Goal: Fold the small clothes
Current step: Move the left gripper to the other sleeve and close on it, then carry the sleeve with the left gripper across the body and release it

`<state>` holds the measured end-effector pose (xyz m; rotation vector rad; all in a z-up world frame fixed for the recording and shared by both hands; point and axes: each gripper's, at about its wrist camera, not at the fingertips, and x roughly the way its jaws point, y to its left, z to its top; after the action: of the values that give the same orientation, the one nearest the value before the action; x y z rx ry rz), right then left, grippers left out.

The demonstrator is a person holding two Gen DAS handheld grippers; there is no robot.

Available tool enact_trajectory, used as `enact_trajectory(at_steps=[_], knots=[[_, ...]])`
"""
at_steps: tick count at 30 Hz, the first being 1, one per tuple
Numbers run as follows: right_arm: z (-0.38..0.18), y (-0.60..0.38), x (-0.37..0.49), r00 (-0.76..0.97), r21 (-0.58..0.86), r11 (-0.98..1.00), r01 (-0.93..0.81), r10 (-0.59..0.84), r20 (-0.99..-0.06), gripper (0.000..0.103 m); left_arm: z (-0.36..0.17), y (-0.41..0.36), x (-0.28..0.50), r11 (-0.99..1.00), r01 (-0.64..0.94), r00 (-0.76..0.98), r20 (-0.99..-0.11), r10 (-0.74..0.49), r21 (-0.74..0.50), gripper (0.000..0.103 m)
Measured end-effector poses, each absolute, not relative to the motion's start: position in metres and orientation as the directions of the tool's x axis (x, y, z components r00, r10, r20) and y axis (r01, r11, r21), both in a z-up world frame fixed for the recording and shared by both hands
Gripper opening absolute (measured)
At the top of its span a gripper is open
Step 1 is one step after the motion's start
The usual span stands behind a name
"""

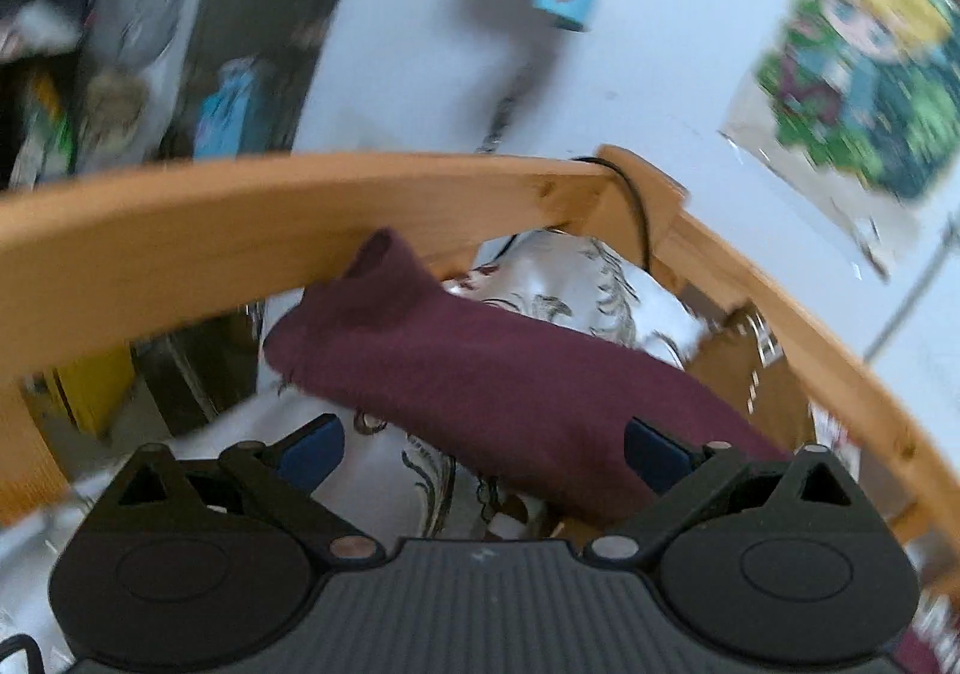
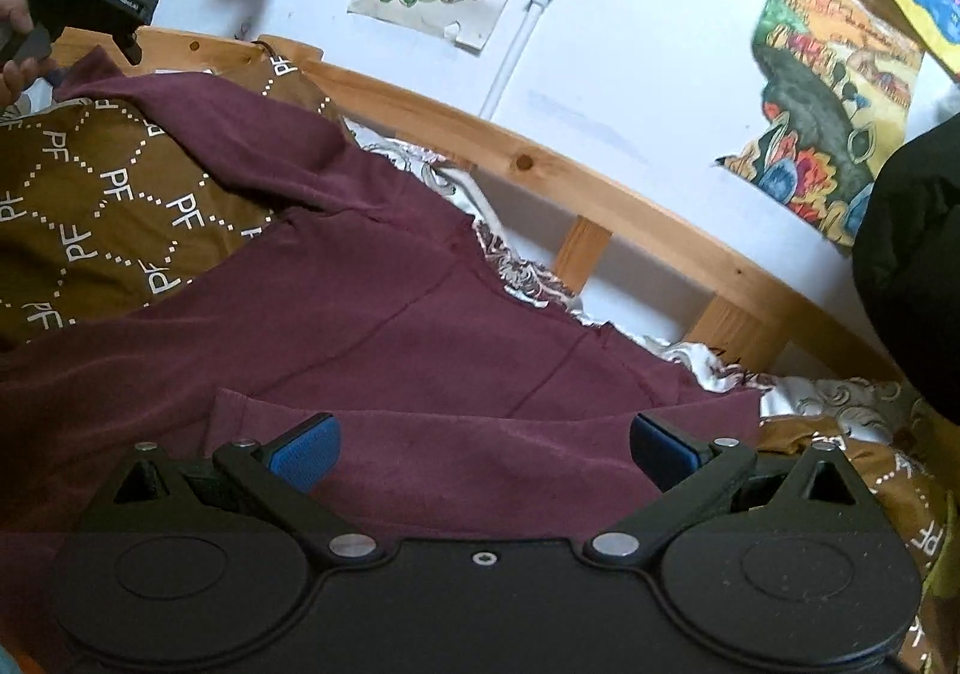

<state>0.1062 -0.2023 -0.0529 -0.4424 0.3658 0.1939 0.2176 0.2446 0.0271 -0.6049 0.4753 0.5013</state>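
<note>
Maroon garment (image 2: pixel 384 314) spread over brown bedcover (image 2: pixel 102 200); wooden rail (image 2: pixel 600 182) beyond. Left gripper (image 1: pixel 483 449), right gripper (image 2: pixel 483 443): both spread, empty.

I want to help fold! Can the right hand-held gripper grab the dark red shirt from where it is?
Probably yes. The right hand-held gripper is open, with the dark red shirt spread on the bed right between and ahead of its fingers. Nothing lies on that near part of the cloth.

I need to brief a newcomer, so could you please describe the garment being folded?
Start at the wooden bed rail along the wall. On the bed below lies a maroon garment, spread partly over a brown PF-patterned blanket. It is the only plain, unpatterned fabric there.
</note>
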Motion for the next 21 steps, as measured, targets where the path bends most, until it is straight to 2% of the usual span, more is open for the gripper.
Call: enact_trajectory(at_steps=[5,7,8,9,10,11,12,15,21], knots=[[-0.057,-0.2,0.111,0.909,-0.376,0.887,-0.267,0.103,-0.403,0.102,0.013,0.255,0.216,0.622,-0.596,0.784,-0.536,0.314,-0.508,0.092],[-0.061,-0.2,0.111,0.907,-0.381,0.884,-0.273,0.104,-0.408,0.102,0.011,0.259,0.215,0.588,-0.595,0.795,-0.512,0.326,-0.548,0.084],[-0.062,-0.201,0.11,0.905,-0.381,0.883,-0.274,0.103,-0.412,0.102,0.009,0.26,0.214,0.57,-0.597,0.796,-0.506,0.333,-0.564,0.075],[-0.063,-0.202,0.111,0.903,-0.38,0.883,-0.274,0.1,-0.418,0.102,0.007,0.261,0.212,0.551,-0.605,0.792,-0.502,0.347,-0.575,0.057],[-0.064,-0.203,0.111,0.901,-0.377,0.885,-0.273,0.097,-0.424,0.102,0.006,0.262,0.211,0.536,-0.616,0.786,-0.501,0.362,-0.577,0.043],[-0.065,-0.204,0.112,0.898,-0.372,0.888,-0.271,0.094,-0.429,0.102,0.004,0.262,0.211,0.523,-0.633,0.772,-0.512,0.377,-0.57,0.015],[-0.066,-0.205,0.112,0.897,-0.367,0.891,-0.267,0.091,-0.433,0.102,0.004,0.262,0.209,0.511,-0.653,0.756,-0.523,0.394,-0.559,0.006],[-0.066,-0.208,0.114,0.895,-0.352,0.901,-0.255,0.082,-0.439,0.102,0.008,0.255,0.202,0.53,-0.63,0.777,-0.461,0.43,-0.568,0.001],[-0.066,-0.21,0.114,0.892,-0.327,0.912,-0.248,0.083,-0.444,0.102,0.035,0.211,0.19,0.715,-0.521,0.852,-0.234,0.468,-0.466,0.001]])
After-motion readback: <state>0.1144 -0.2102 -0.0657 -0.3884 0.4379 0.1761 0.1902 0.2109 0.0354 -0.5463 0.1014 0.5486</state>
